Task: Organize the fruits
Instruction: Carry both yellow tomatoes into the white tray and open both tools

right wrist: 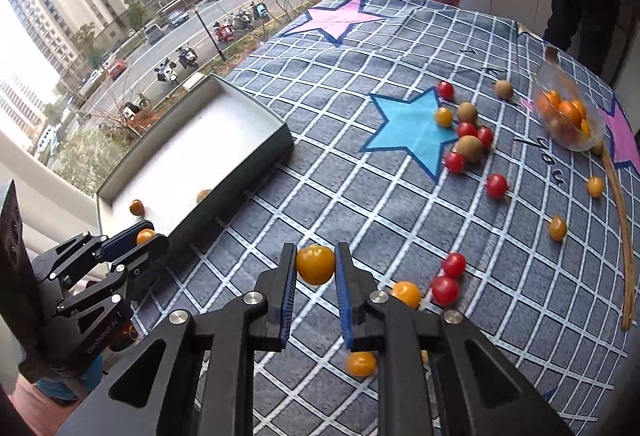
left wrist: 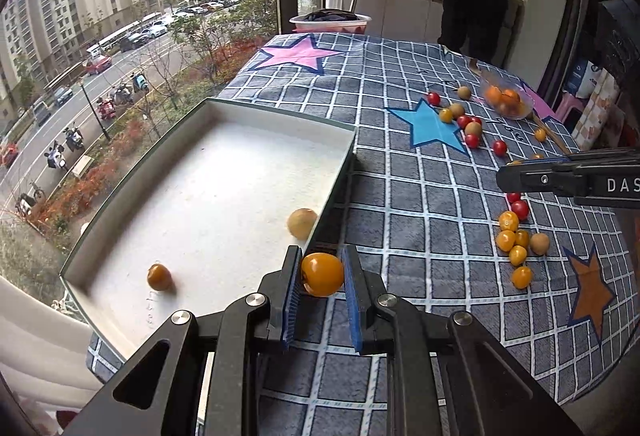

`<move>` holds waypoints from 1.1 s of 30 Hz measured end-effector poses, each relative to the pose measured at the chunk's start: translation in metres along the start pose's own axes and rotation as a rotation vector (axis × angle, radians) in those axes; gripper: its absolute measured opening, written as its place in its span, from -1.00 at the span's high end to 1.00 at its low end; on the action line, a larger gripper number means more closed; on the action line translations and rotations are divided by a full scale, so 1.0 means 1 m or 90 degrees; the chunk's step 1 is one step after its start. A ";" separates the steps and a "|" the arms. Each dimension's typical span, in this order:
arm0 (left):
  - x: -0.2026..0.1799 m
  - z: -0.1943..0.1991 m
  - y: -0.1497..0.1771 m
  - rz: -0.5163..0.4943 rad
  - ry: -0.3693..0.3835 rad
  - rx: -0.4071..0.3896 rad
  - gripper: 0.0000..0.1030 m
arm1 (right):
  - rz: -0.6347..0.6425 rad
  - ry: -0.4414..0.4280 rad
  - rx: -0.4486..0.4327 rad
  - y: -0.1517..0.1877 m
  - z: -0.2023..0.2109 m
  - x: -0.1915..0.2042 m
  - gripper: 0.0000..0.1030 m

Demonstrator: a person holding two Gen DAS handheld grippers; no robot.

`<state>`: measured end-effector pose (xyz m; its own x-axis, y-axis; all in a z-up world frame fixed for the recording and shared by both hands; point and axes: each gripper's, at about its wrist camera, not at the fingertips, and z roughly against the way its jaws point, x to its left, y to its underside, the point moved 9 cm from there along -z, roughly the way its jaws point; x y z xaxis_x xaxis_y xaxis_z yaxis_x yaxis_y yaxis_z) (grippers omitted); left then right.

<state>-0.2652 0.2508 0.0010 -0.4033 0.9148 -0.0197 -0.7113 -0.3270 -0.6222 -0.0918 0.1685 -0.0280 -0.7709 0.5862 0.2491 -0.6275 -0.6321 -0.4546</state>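
Our left gripper (left wrist: 322, 274) clamps a yellow cherry tomato (left wrist: 322, 273) at lower centre, beside the white tray (left wrist: 224, 172), which holds a longan (left wrist: 302, 223) and another yellow tomato (left wrist: 159, 277). Our right gripper (right wrist: 316, 264) pinches a second yellow cherry tomato (right wrist: 315, 264) at lower centre. In the left view its housing (left wrist: 608, 185) at the right edge reads "DAS"; the blanket (right wrist: 360, 196) shows "you".

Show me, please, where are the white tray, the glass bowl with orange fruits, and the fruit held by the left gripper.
white tray (left wrist: 224, 172), left wrist view, bare floor of the tray.
glass bowl (right wrist: 592, 140), right wrist view, its lower clear wall.
held orange fruit (left wrist: 322, 274), left wrist view, middle of its skin.
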 end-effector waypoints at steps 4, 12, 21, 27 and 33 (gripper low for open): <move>0.027 0.000 0.002 0.017 -0.028 -0.001 0.57 | 0.038 -0.015 0.003 -0.016 -0.002 0.035 0.60; 0.071 -0.001 -0.006 0.053 -0.056 -0.012 0.57 | 0.107 -0.038 0.005 -0.048 -0.007 0.097 0.60; 0.104 -0.026 -0.018 0.089 -0.082 0.003 0.57 | 0.098 -0.044 0.037 -0.070 -0.044 0.113 0.60; 0.110 -0.054 -0.015 0.107 -0.093 0.040 0.57 | 0.058 -0.041 0.077 -0.072 -0.088 0.102 0.60; 0.107 -0.076 -0.009 0.106 -0.106 0.069 0.57 | 0.045 -0.021 0.113 -0.073 -0.134 0.094 0.60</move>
<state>-0.2588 0.3695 -0.0548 -0.6034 0.7972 0.0199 -0.6805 -0.5018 -0.5339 -0.1039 0.3382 -0.0859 -0.8154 0.5214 0.2515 -0.5783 -0.7527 -0.3147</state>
